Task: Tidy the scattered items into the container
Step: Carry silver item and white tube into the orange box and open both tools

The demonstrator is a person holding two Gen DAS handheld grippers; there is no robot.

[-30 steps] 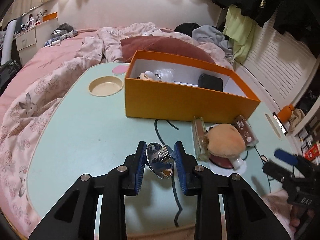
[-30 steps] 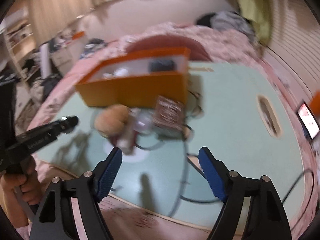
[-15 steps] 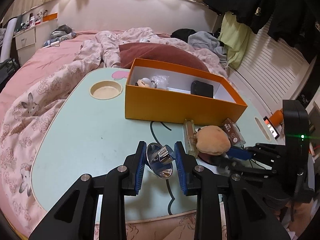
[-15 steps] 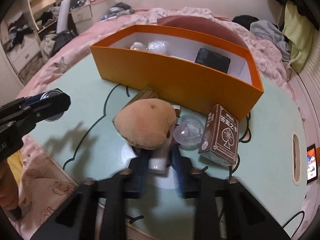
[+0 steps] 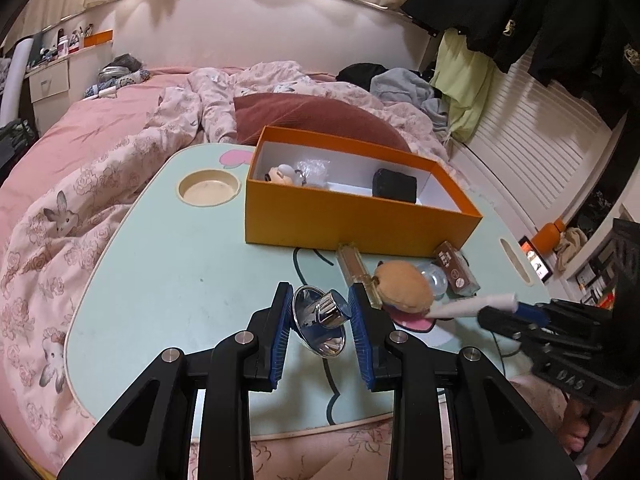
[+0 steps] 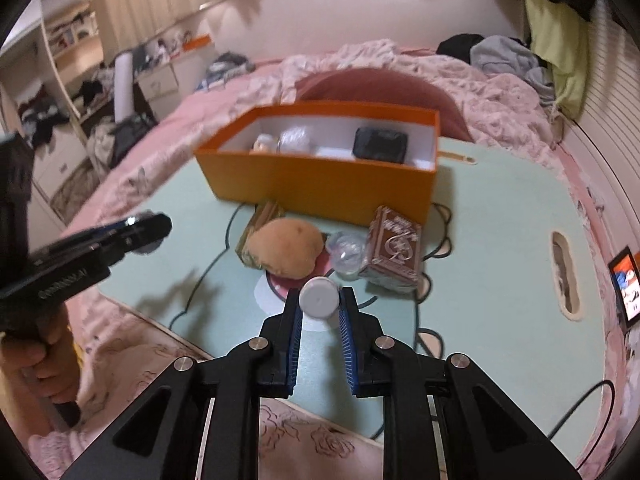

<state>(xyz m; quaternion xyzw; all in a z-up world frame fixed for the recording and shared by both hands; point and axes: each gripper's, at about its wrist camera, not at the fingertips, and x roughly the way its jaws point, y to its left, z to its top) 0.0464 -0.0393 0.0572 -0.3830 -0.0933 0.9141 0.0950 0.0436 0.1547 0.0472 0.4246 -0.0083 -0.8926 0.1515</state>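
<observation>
Our left gripper clamps a shiny knob; our right gripper grips a white tube, orange box ahead.

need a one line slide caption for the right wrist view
Right claw grips a white tube above the mint table, facing the orange box.

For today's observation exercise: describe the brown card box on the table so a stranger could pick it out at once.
Find the orange box on the pale green table. By its near right corner stands the brown card box, beside a clear plastic piece. Only it is boxy, dark brown and printed.
</observation>
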